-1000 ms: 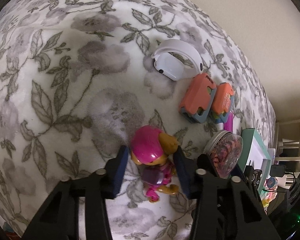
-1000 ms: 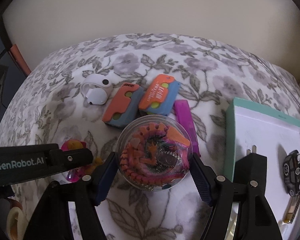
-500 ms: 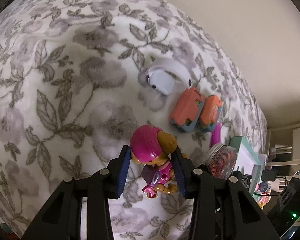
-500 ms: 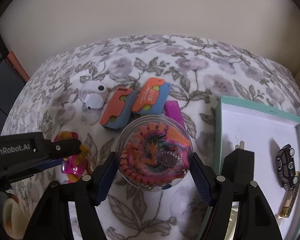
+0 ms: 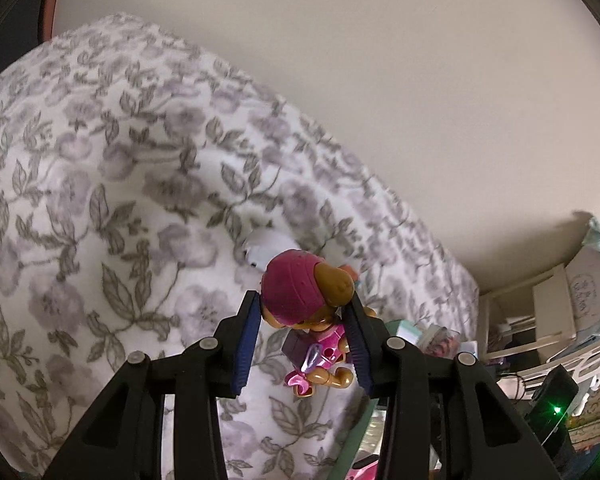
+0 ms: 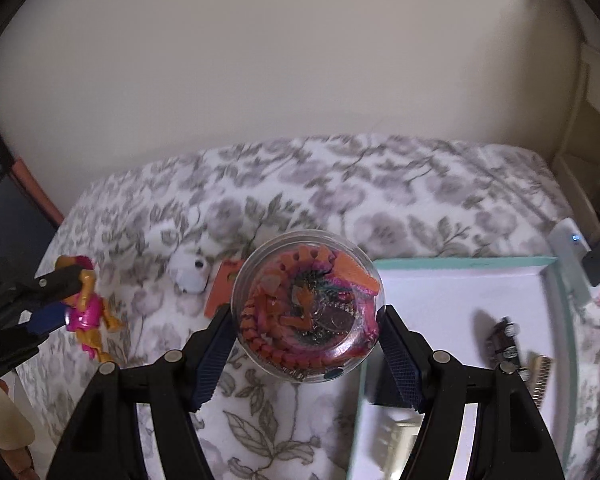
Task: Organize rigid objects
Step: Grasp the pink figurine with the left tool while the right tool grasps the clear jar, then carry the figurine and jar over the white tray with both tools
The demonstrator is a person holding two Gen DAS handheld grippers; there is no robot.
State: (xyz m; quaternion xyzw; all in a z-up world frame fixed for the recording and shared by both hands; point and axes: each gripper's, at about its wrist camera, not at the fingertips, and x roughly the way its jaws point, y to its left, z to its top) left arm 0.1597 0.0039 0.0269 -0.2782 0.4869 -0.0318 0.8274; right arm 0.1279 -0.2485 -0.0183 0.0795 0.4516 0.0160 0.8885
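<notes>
Left hand-held gripper (image 5: 304,320) pinches pink-helmeted toy figure (image 5: 304,300), held above floral bedspread (image 5: 100,200). Right hand-held gripper (image 6: 304,344) clamps round clear jar (image 6: 306,312) of trinkets above bedspread, beside teal-rimmed tray (image 6: 460,263) holding toy car (image 6: 502,340).

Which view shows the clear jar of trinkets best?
The right wrist view: the clear jar fills the centre, gripped by the right tool, contents visible. The left wrist view shows only a blurred sliver of it behind that tool's right finger.
</notes>
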